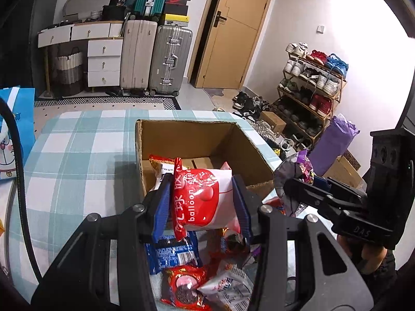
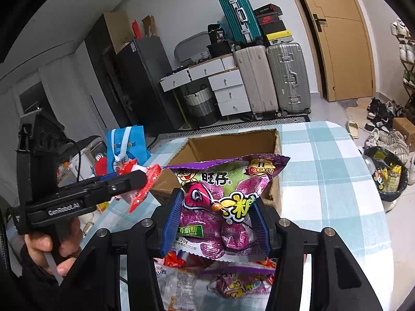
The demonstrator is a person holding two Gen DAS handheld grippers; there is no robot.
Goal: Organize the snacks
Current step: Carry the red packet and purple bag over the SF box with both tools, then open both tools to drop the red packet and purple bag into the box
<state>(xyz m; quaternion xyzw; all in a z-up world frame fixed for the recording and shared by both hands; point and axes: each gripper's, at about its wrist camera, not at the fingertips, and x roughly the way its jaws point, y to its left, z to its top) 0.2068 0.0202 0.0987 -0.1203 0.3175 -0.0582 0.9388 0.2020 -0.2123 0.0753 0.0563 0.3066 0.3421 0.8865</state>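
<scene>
The left gripper point(image 1: 202, 202) pinches a red-and-white snack packet point(image 1: 205, 197) marked "balloon", its blue pads pressed against the packet's two sides so the packet bulges between them. Just ahead of its fingertips and a little below stands the open cardboard box point(image 1: 181, 140), with a yellow-and-white packet point(image 1: 162, 164) already lying on its floor near the closest wall. Below the gripper, on the checked tablecloth point(image 1: 77, 155), sits the unsorted heap: a blue biscuit packet point(image 1: 171, 251), a red one point(image 1: 184, 285) and a white one point(image 1: 228, 287).

The right gripper point(image 2: 216, 223) is likewise closed on a purple gummy packet point(image 2: 223, 197), the pads squeezing its lower half while the top flares out above them. The box point(image 2: 233, 145) lies just beyond this packet too, slightly to its left, and more purple and white packets point(image 2: 220, 282) lie under the jaws. In the right wrist view the left gripper appears off to the left, held by a hand point(image 2: 49, 246), with its red packet pointing towards the box.

Judging by this, the step in hand is the carry: both packets are lifted off the heap and brought up to the box's near rim, not yet over the opening. The next move probably calls for pushing each gripper forward past the near wall, so the packet hangs over the box's floor, then spreading the jaws to drop it. The two grippers sit close together at one rim, so going in side by side or one after the other would avoid a clash.
</scene>
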